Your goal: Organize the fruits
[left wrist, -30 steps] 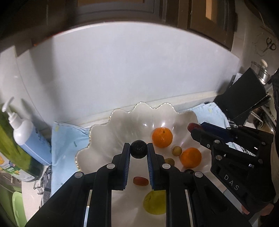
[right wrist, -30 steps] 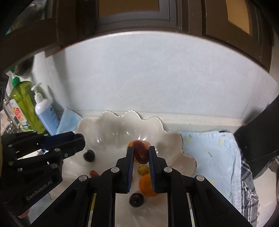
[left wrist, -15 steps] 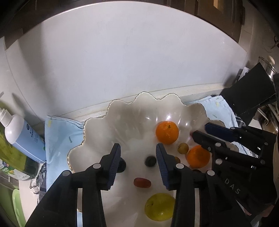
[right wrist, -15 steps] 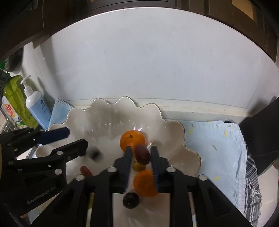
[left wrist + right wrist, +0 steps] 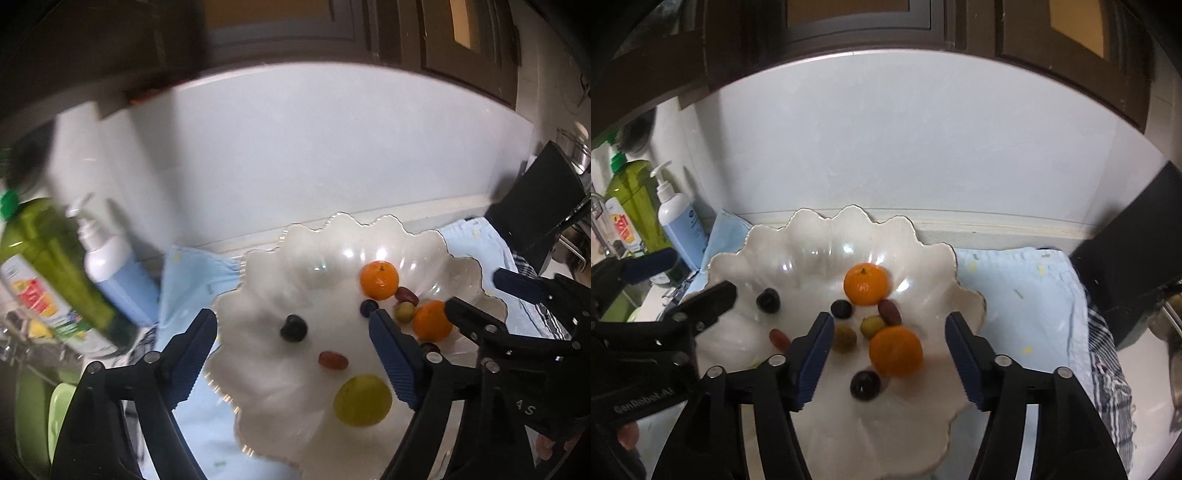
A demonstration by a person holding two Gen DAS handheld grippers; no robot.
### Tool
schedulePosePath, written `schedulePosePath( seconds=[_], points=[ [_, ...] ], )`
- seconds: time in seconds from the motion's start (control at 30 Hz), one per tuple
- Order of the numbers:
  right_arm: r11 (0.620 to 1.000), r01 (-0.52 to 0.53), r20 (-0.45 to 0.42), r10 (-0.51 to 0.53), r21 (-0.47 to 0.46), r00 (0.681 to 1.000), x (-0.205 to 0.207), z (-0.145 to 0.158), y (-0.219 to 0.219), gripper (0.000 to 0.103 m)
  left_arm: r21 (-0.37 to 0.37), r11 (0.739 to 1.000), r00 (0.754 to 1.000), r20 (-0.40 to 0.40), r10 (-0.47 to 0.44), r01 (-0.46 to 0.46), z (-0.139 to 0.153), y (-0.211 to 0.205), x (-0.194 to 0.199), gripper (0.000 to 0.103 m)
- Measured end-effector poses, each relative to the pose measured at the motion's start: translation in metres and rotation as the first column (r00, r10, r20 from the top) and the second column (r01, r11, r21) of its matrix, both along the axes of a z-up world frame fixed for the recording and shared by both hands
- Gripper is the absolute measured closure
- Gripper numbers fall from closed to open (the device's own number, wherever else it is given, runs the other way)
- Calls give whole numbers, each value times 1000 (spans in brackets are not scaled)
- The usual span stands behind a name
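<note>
A white scalloped bowl point(image 5: 340, 221) point(image 5: 849, 212) holds two oranges point(image 5: 865, 283) point(image 5: 895, 350), a yellow-green fruit point(image 5: 362, 400), red grapes and several small dark and green fruits. My left gripper point(image 5: 291, 328) hovers over the bowl's left part, its jaws opening; a dark round fruit point(image 5: 293, 328) lies loose in the bowl below them. My right gripper point(image 5: 889, 325) is over the bowl's right part, jaws also opening. A reddish-brown date point(image 5: 889, 312) lies free beside the far orange, with no pad touching it.
A light blue cloth point(image 5: 1015, 295) lies under the bowl. A pump bottle point(image 5: 110, 266) and a green bottle point(image 5: 48, 258) stand at the left. At the right are a black box point(image 5: 1126, 258) and a checked cloth point(image 5: 1108, 362). A white wall rises close behind.
The left gripper let go of the dark round fruit and the right one let go of the date; both fruits now lie in the bowl. Both grippers opened wide and drew back.
</note>
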State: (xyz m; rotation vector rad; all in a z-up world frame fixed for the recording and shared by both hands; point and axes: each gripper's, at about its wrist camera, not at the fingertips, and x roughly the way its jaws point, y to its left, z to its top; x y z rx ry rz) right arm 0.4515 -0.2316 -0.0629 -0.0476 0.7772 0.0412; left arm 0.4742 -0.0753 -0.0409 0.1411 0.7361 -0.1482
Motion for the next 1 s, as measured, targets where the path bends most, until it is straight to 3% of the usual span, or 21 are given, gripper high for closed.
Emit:
schedulePosePath(
  seconds=[0.23, 0.57, 0.9, 1.0],
  points=[
    [999, 30, 91, -28, -22, 995, -48, 20, 3, 26, -8, 997, 994, 74, 76, -76, 15, 19, -46, 8],
    [997, 75, 217, -65, -34, 974, -120, 51, 19, 22, -24, 998, 980, 187, 66, -63, 40, 41, -116, 1],
    [995, 101, 297, -90, -20, 951, -185, 71, 37, 22, -21, 999, 959, 283, 35, -30, 63, 59, -176, 0],
    [995, 99, 317, -89, -18, 944, -206, 78, 42, 17, -15, 1000, 951, 307, 28, -24, 70, 60, -194, 0]
  ],
)
